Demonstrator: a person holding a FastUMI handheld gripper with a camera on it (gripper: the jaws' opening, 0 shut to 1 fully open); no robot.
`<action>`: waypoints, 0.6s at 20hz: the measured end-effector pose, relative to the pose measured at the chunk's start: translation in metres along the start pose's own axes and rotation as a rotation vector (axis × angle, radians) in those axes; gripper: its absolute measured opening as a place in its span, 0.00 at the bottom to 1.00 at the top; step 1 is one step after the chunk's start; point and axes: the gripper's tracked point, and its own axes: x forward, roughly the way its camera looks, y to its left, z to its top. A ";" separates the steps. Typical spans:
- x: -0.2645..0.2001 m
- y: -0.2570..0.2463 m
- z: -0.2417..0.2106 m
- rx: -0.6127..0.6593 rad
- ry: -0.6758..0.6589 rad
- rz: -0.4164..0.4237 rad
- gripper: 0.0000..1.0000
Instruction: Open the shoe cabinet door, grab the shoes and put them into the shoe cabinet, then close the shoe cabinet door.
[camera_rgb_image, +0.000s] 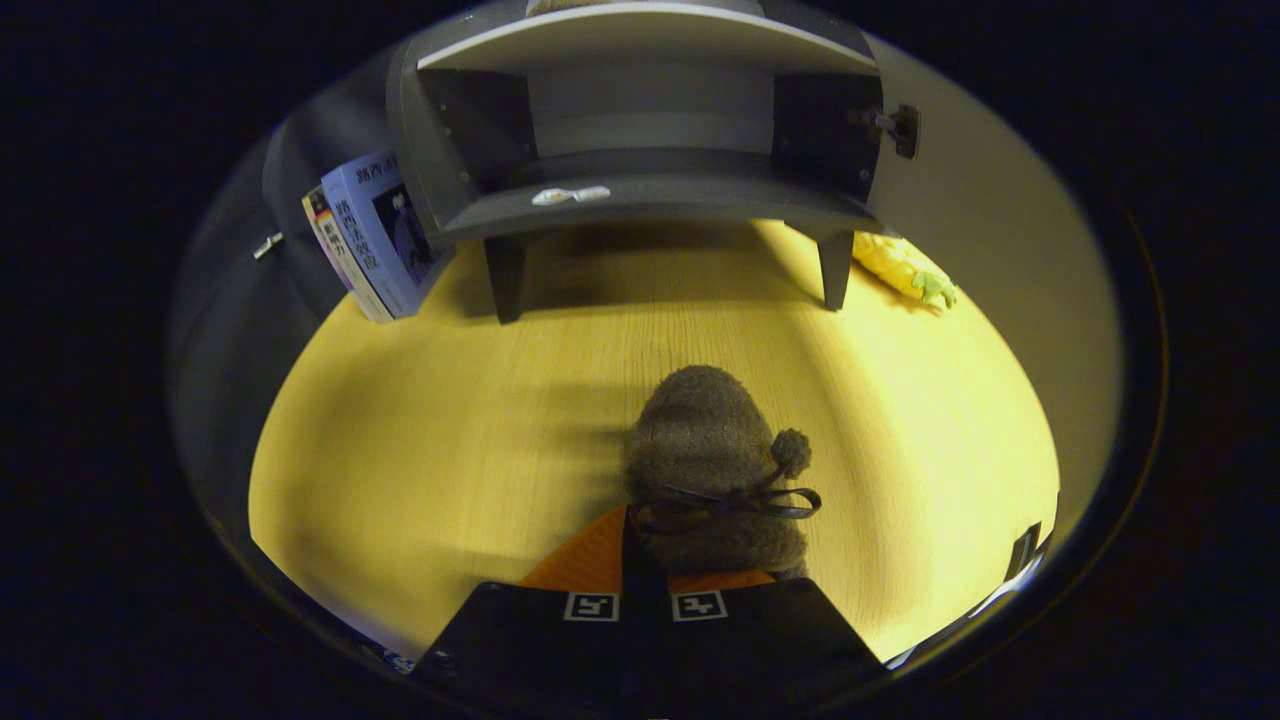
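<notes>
The gripper (645, 570) is seen held above the desk (420, 450), tilted forward and downward. Its two fingers (590, 560) are drawn close together, with only a narrow gap left between them, and are pressed on the heel end of the shoe (710, 450), which is carried just ahead of them.

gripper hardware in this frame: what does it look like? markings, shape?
The gripper shows as a dark, wide body tapering toward the fingers, with a narrow dark slot down the middle. Two square black-and-white fiducial markers sit side by side on its front edge, one per finger. No cables or sleeve are visible.
</notes>
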 end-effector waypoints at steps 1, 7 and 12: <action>-0.009 0.002 0.014 -0.005 -0.026 0.004 0.05; -0.068 0.009 0.139 0.023 -0.230 0.011 0.04; -0.113 0.007 0.246 0.006 -0.408 -0.024 0.04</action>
